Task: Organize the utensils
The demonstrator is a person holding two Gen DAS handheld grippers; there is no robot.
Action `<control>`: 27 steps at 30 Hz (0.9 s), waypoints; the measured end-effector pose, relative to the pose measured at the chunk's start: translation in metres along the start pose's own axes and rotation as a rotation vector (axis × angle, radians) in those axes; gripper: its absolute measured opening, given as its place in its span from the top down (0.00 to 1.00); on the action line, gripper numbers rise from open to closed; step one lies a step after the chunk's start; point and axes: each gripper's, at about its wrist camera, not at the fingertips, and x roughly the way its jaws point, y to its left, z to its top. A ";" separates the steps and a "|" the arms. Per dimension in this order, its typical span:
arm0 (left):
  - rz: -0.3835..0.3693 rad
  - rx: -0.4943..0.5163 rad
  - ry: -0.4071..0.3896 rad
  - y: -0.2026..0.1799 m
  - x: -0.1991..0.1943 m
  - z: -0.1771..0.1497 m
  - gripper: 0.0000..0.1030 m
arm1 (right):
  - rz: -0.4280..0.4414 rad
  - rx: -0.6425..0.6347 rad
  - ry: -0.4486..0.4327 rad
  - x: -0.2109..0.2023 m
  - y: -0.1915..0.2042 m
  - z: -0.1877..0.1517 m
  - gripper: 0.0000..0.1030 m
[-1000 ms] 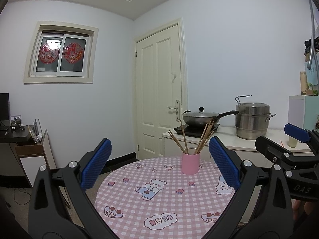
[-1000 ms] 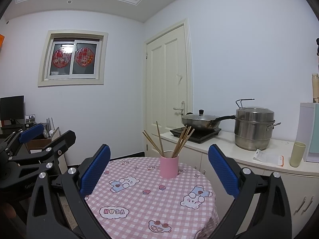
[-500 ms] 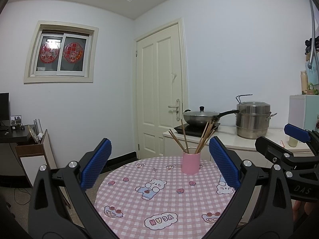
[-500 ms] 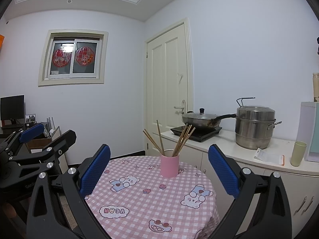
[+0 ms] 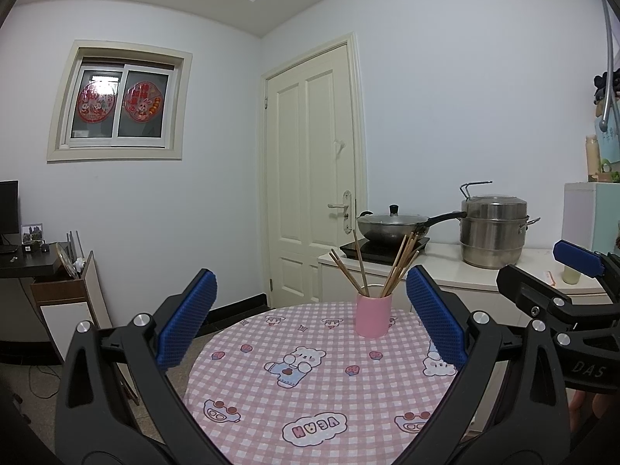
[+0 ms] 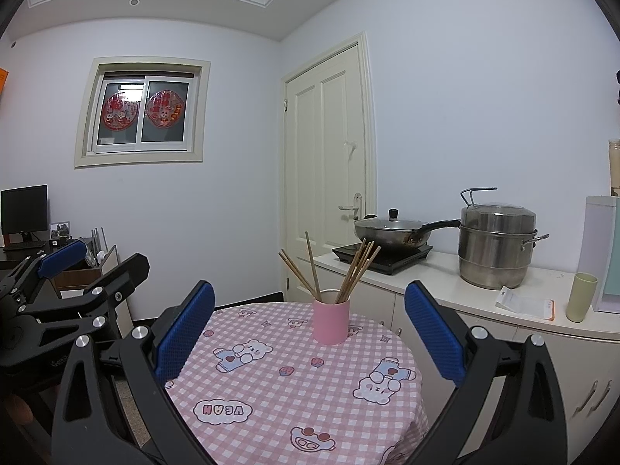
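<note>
nearest, the left gripper (image 5: 310, 325) hangs with its blue pads spread wide and nothing between them; the right gripper (image 6: 308, 333) is likewise wide apart and empty, the two side by side over the near rim of the round table (image 6: 271, 399). the checked cloth in front of them looks bare, so there is open room to come in low from 6 o'clock.

farther in, at 12 o'clock on the table, the pink cup (image 6: 330, 321) stands upright near the far edge, wooden chopsticks (image 6: 354, 273) fanned out of it, leaning toward 10 and 1 o'clock.

my worry: the cup looks light and top-heavy, so a pad catching a splayed stick could tip it off the far rim.

beyond, at 2 o'clock, the counter with wok (image 6: 391, 232) and steamer pot (image 6: 498, 248) closes that side.
</note>
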 end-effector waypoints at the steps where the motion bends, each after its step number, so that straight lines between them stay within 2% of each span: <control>1: 0.001 0.000 0.000 0.000 0.000 -0.001 0.06 | 0.001 0.000 0.002 0.000 0.000 -0.001 0.08; 27: 0.008 0.006 0.019 0.004 0.011 -0.008 0.06 | -0.001 0.000 0.030 0.012 0.000 -0.007 0.08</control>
